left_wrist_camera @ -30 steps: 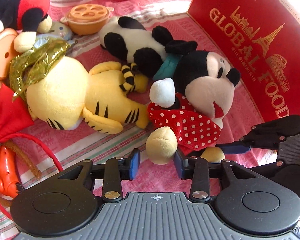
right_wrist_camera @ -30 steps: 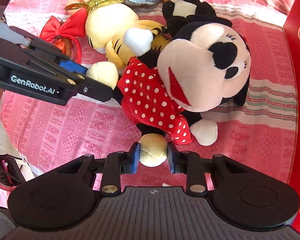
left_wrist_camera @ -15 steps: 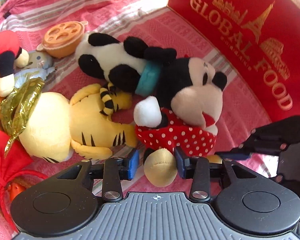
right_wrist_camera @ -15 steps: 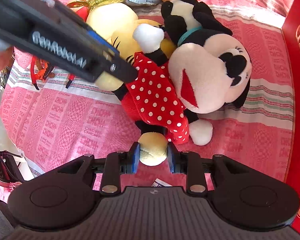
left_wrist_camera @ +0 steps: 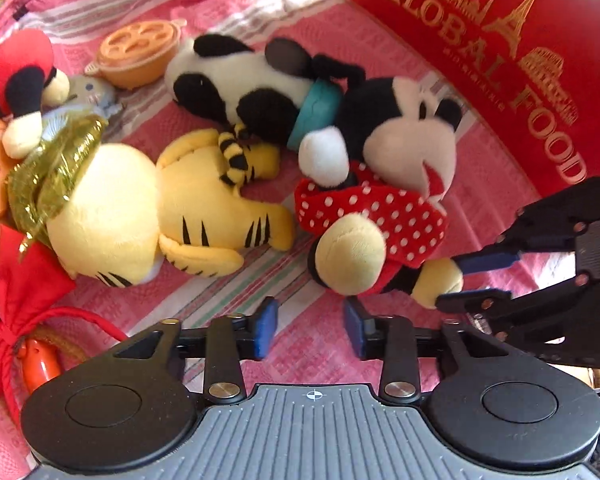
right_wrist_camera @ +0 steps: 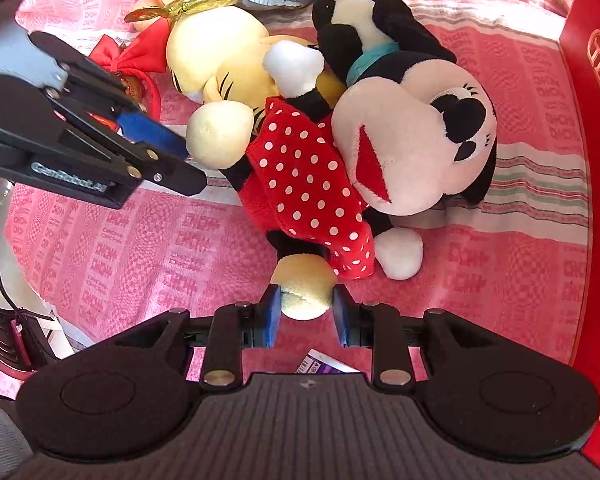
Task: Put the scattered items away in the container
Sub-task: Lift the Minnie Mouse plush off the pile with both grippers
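Observation:
A Minnie Mouse plush in a red polka-dot dress lies on the pink cloth beside the red "Global Food" box. My right gripper is shut on one of her yellow feet. My left gripper is open and empty, just short of her other yellow foot. In the left wrist view the right gripper shows at the right, clamped on the foot. In the right wrist view the left gripper shows at the left, next to the raised foot.
A yellow tiger plush, a black-and-white dog plush, an orange lidded pot, a grey mouse toy, a gold foil piece, a red bow and a Mickey plush lie on the cloth. The red box wall stands at the right.
My left gripper has pulled back off the yellow foot it had between its fingers and its jaws have widened. The right gripper still holds the other foot.

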`<state>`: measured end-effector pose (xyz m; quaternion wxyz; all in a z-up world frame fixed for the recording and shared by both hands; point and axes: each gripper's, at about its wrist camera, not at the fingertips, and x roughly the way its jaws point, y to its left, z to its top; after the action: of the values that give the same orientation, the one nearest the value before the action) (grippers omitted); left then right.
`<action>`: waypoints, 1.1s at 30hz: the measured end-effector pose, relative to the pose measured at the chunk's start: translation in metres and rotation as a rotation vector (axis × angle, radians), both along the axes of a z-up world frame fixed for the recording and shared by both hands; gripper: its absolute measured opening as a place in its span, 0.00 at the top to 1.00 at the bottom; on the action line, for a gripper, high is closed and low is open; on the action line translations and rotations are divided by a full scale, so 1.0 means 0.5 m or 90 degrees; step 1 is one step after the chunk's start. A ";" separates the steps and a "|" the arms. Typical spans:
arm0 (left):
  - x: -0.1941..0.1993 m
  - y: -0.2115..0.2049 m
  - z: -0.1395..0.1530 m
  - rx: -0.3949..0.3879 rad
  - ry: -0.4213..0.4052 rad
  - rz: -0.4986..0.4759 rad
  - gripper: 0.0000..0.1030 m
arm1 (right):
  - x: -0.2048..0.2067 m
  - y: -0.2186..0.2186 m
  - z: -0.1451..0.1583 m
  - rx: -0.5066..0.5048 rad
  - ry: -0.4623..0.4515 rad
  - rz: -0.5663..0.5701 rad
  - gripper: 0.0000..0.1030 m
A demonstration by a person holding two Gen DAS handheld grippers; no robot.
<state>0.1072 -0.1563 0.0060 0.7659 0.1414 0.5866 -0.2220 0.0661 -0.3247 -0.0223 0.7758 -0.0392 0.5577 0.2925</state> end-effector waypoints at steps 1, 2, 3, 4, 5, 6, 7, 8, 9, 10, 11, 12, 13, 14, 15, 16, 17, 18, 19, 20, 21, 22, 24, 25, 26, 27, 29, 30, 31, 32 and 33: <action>0.003 -0.006 0.017 -0.010 -0.009 0.004 0.34 | 0.002 0.000 0.000 0.001 0.000 -0.001 0.70; 0.006 -0.012 0.030 -0.018 -0.015 0.005 0.34 | 0.002 0.000 0.001 0.003 0.000 -0.003 0.70; 0.009 -0.019 0.040 -0.026 -0.018 0.005 0.34 | 0.002 0.000 0.002 0.004 0.000 -0.004 0.70; 0.018 -0.029 0.049 -0.033 -0.019 0.005 0.34 | 0.001 0.001 0.002 0.004 -0.001 -0.005 0.70; 0.023 -0.036 0.054 -0.035 -0.019 0.004 0.34 | 0.000 0.001 0.003 0.005 -0.003 -0.005 0.70; 0.029 -0.049 0.055 -0.028 -0.023 0.001 0.34 | 0.000 0.000 0.005 0.005 -0.004 -0.006 0.69; 0.034 -0.066 0.051 -0.012 -0.030 0.001 0.34 | 0.000 0.000 0.006 0.007 -0.005 -0.007 0.69; 0.040 -0.075 0.047 0.001 -0.035 0.002 0.34 | 0.000 0.000 0.007 0.007 -0.007 -0.009 0.69; 0.047 -0.092 0.039 0.014 -0.036 0.004 0.46 | -0.003 0.000 0.009 0.009 -0.009 -0.012 0.69; 0.057 -0.101 0.025 0.024 -0.030 0.002 0.78 | -0.002 -0.007 0.010 0.012 -0.010 -0.015 0.69; 0.062 -0.106 0.015 0.030 -0.022 0.000 0.84 | -0.003 -0.009 0.011 0.013 -0.011 -0.019 0.69; 0.064 -0.105 0.005 0.036 -0.021 -0.005 0.83 | -0.006 -0.009 0.013 0.016 -0.011 -0.024 0.69; 0.062 -0.104 -0.002 0.047 -0.030 -0.012 0.83 | -0.006 -0.012 0.013 0.018 -0.011 -0.028 0.69; 0.059 -0.102 -0.007 0.054 -0.032 -0.016 0.83 | -0.008 -0.016 0.014 0.022 -0.010 -0.035 0.69; 0.057 -0.098 -0.011 0.055 -0.031 -0.016 0.83 | -0.008 -0.022 0.015 0.031 -0.007 -0.045 0.69; 0.052 -0.093 -0.014 0.054 -0.032 -0.017 0.83 | -0.006 -0.030 0.017 0.044 -0.003 -0.057 0.69; 0.044 -0.085 -0.017 0.055 -0.035 -0.018 0.83 | -0.007 -0.039 0.020 0.053 -0.003 -0.068 0.68; 0.038 -0.079 -0.020 0.054 -0.035 -0.017 0.83 | -0.004 -0.046 0.023 0.055 -0.007 -0.078 0.67; 0.030 -0.069 -0.025 0.054 -0.034 -0.014 0.83 | -0.002 -0.055 0.025 0.055 -0.012 -0.089 0.67; 0.026 -0.061 -0.030 0.056 -0.033 -0.008 0.83 | 0.000 -0.065 0.026 0.052 -0.016 -0.102 0.66; 0.021 -0.051 -0.036 0.056 -0.031 0.003 0.82 | 0.003 -0.074 0.025 0.049 -0.016 -0.113 0.65; 0.018 -0.042 -0.039 0.051 -0.030 0.014 0.80 | 0.008 -0.083 0.023 0.047 -0.013 -0.124 0.65; 0.015 -0.024 -0.040 0.032 -0.028 0.036 0.80 | 0.017 -0.094 0.016 0.051 0.002 -0.142 0.65; 0.014 -0.019 -0.039 0.024 -0.026 0.043 0.79 | 0.018 -0.098 0.014 0.055 0.005 -0.145 0.65; 0.010 -0.015 -0.039 0.016 -0.027 0.047 0.79 | 0.020 -0.096 0.014 0.058 0.004 -0.147 0.65; 0.008 -0.013 -0.039 0.013 -0.028 0.050 0.79 | 0.024 -0.090 0.015 0.065 0.001 -0.148 0.65; 0.002 -0.006 -0.041 0.007 -0.029 0.054 0.76 | 0.027 -0.085 0.023 0.076 -0.014 -0.150 0.65; -0.001 -0.001 -0.043 0.003 -0.027 0.058 0.73 | 0.031 -0.081 0.026 0.078 -0.019 -0.148 0.65; -0.003 0.003 -0.045 -0.001 -0.025 0.062 0.71 | 0.037 -0.076 0.031 0.078 -0.023 -0.142 0.65; -0.006 0.008 -0.047 -0.005 -0.023 0.068 0.70 | 0.045 -0.069 0.031 0.070 -0.025 -0.138 0.61; -0.008 0.014 -0.049 -0.010 -0.020 0.074 0.70 | 0.050 -0.062 0.030 0.064 -0.028 -0.134 0.59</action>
<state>0.1034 -0.1493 -0.0185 0.7878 0.1046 0.5798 -0.1796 0.0913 -0.3555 -0.0076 0.8154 0.0520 0.5260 0.2360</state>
